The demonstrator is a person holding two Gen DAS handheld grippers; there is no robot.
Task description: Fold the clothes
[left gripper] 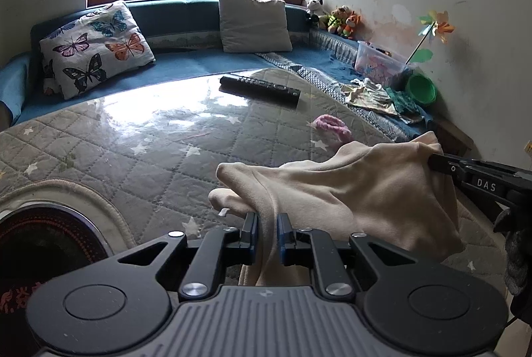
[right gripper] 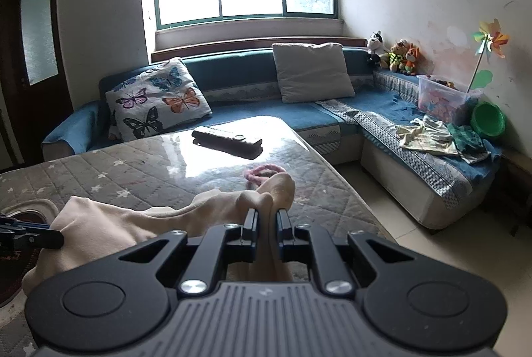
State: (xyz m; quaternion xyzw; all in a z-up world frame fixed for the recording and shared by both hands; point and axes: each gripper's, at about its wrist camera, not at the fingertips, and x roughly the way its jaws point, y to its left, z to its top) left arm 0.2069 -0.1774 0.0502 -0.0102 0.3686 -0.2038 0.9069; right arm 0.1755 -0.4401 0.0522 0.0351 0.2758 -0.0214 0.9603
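Left tool [left gripper: 267, 225]: fingers nearly closed, pinching a fold of the cream soft-fleece garment [left gripper: 359, 190]; cloth runs down between the two pads toward the camera.
Right tool [right gripper: 267, 222]: fingers nearly closed on another bunched edge of the same cream garment [right gripper: 139, 220]; in the left wrist view its black fingertip meets the cloth at far right [left gripper: 442, 162].
Garment position: held between both tools, stretched from one to the other, over the near part of the worktop; whether its underside touches the surface cannot be told.
Worktop: grey quilted star-print cover under a glossy clear sheet [left gripper: 139, 137], strong window glare.
Black rectangular remote control [left gripper: 261, 87]: lies flat on the worktop's far side, well apart from the garment.
Pink fuzzy loop [left gripper: 332, 124]: lies on the worktop just beyond the garment.
Background: blue corner sofa [right gripper: 252, 74]; white butterfly-print cushion [right gripper: 156, 97]; plain grey cushion [right gripper: 312, 71]; small pile of loose clothes on the sofa's right section [right gripper: 435, 137].
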